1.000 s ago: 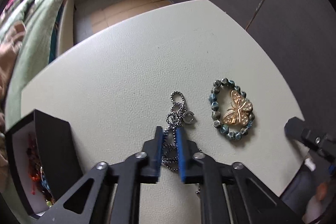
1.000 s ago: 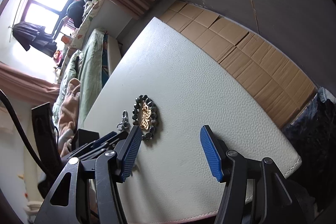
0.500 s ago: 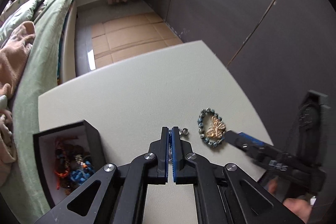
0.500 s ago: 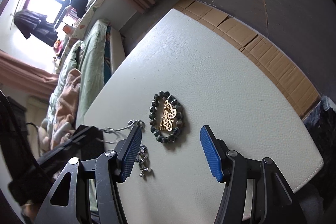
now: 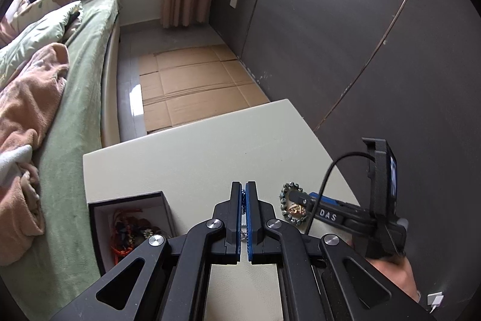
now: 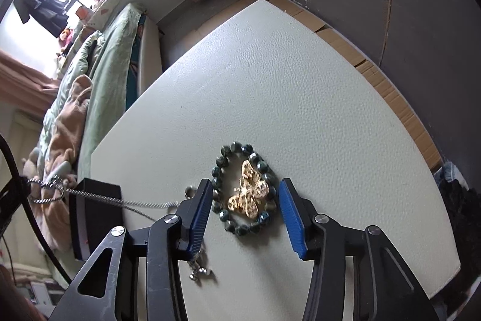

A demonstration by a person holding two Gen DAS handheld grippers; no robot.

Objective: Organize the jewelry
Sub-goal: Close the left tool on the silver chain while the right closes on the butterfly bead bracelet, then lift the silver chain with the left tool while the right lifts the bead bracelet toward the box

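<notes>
On the pale, leather-textured worktop [image 6: 300, 98] a ring of dark green beads, the beaded bracelet [image 6: 245, 188], lies flat with a gold butterfly brooch [image 6: 248, 194] resting inside it. The right claw [image 6: 243, 215] stands over them with a blue pad on each side of the bracelet; its jaws have just been closing, yet the pads are not pressing on the beads and a little worktop shows between each pad and the ring. From the left wrist view the same claw [image 5: 300, 196] reaches in from the right, its tip over the bracelet [image 5: 293, 206], with a hand [image 5: 393, 273] behind it.

The left claw [image 5: 243, 218] is closed, its blue pads almost touching, with links of a silver chain necklace [image 6: 126, 202] pinched between them [image 5: 243, 235]. In the right wrist view that chain runs taut from the far left, across the front of the box and behind the right claw's left finger, and its loose end with a small ring lies on the worktop below that finger.

At the near left corner of the worktop sits an open black jewelry box [image 5: 99, 218] with a pale lining, holding a tangle of red, orange and blue pieces. Beyond the worktop a bed [image 5: 75, 98] with green bedding and a pink blanket runs along the left, and flattened cardboard [image 5: 192, 86] covers the floor by the dark wall.
</notes>
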